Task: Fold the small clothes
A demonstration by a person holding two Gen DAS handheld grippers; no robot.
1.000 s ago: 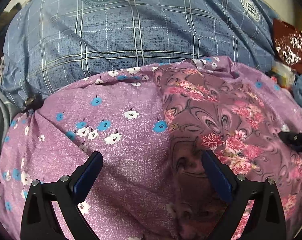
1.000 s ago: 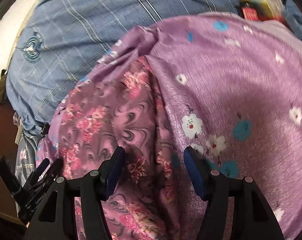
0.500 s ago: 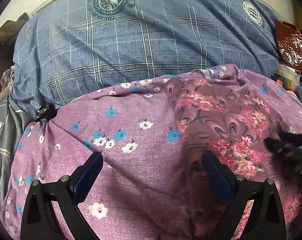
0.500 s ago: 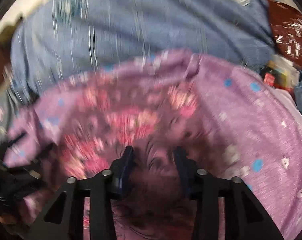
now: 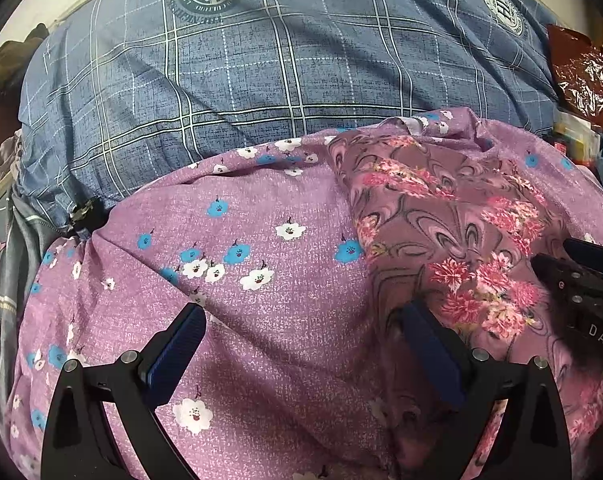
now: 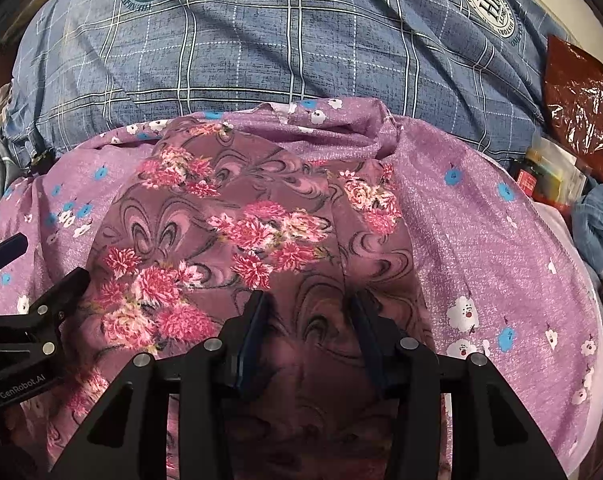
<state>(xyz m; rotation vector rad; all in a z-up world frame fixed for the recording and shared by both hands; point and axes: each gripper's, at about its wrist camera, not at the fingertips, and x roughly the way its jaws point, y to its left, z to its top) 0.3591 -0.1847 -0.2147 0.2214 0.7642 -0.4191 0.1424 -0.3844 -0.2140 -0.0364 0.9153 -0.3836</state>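
Observation:
A purple garment with small white and blue flowers [image 5: 261, 260] lies spread on the bed. A darker mauve cloth with pink blooms [image 5: 441, 208] lies on its right part. My left gripper [image 5: 301, 314] is open wide, low over the purple garment, its right finger at the edge of the mauve cloth. In the right wrist view, my right gripper [image 6: 310, 304] hovers over the near part of the mauve cloth [image 6: 261, 220]. Its jaws stand narrowed but apart, and flat cloth shows in the gap. The left gripper's fingers [image 6: 33, 312] show at the left edge there.
A blue plaid bedcover [image 5: 281, 60] with round crests fills the far side. At the right lie a red-brown plastic bag [image 6: 581, 100], small packets [image 6: 549, 176] and a blue denim piece [image 6: 597, 224]. A black clip [image 5: 85, 216] sits at the garment's left edge.
My right gripper rolled upright, swung over the mauve cloth and narrowed its jaws; it now shows at the right edge of the left wrist view. The left gripper hardly moved.

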